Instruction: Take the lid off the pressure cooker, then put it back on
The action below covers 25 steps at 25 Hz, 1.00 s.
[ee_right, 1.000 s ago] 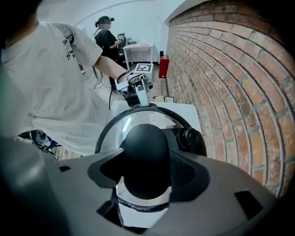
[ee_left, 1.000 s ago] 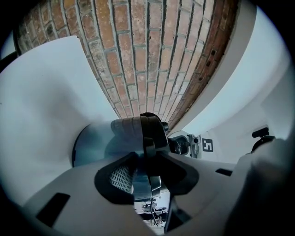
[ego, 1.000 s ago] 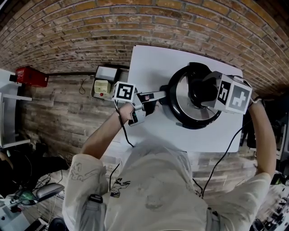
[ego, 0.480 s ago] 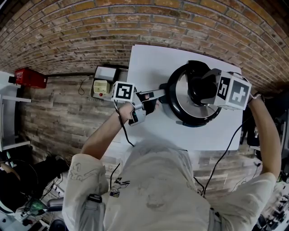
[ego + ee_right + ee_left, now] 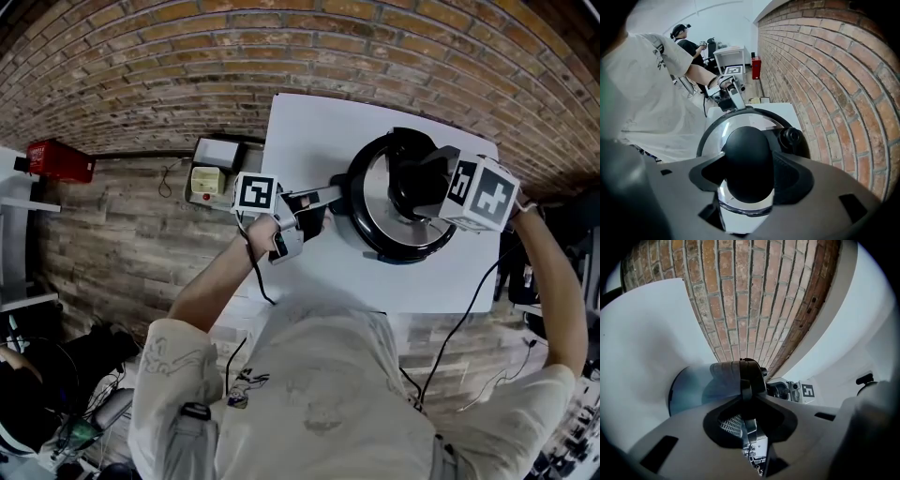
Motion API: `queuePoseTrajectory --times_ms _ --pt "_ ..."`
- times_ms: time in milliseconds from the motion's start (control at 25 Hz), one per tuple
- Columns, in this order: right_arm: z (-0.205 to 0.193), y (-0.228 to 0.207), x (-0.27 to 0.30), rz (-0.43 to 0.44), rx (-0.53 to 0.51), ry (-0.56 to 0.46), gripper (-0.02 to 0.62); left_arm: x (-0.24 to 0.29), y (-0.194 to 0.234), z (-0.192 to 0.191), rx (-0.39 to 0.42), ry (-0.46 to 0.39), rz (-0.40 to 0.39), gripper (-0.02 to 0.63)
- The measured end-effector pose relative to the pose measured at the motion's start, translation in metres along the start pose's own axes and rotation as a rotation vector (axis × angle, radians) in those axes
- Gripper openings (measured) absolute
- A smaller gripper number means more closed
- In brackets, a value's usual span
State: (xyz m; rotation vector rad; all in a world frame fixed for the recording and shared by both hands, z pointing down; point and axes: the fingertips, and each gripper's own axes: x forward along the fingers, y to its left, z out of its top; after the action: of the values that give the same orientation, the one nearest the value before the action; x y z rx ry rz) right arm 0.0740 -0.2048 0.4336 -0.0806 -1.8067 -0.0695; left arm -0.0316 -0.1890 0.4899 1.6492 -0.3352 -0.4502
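The left tongs (image 5: 746, 401) have just been closing and are now pinching the pressure cooker's black side handle (image 5: 751, 373), which is standing upright between the two pads in the left gripper view. In the head view these tongs (image 5: 323, 200) are lying near level at frame centre and reaching rightward to the pot's left edge. The person's left hand (image 5: 269, 231) is gripping behind the marker cube (image 5: 257, 192).

The right tongs (image 5: 749, 176) are pointing steeply down and clamping the rounded black knob (image 5: 745, 150) from both sides, so the knob is filling the gap between the pads. Around the knob, the shiny steel lid (image 5: 717, 136) is sitting on the pressure cooker (image 5: 394, 255). A black valve (image 5: 790, 138) is poking up just beside the knob, toward the right of the frame.

The cooker is standing on the right half of the white desk (image 5: 309, 131), in the upper right of the head view. A brick wall (image 5: 281, 47) is running across the top of that frame beyond the desk. A red box (image 5: 61, 159) is sitting by the plank floor (image 5: 112, 234) at far left.
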Motion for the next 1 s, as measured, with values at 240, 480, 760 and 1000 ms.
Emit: queuePoseTrajectory --times_ms 240,480,760,1000 --pt "-0.002 -0.003 0.001 -0.009 0.105 0.018 0.299 0.0 0.001 0.001 -0.014 -0.017 -0.002 0.069" --pt "-0.004 -0.007 0.002 -0.046 0.339 0.039 0.302 -0.001 0.001 0.001 -0.022 -0.028 -0.005 0.069" --pt "-0.007 -0.013 0.001 -0.09 0.569 0.086 0.311 -0.001 0.0 0.002 -0.017 -0.036 -0.004 0.069" --pt "-0.006 -0.012 0.001 -0.09 0.54 0.077 0.308 -0.001 0.001 0.002 -0.02 -0.038 -0.01 0.069"
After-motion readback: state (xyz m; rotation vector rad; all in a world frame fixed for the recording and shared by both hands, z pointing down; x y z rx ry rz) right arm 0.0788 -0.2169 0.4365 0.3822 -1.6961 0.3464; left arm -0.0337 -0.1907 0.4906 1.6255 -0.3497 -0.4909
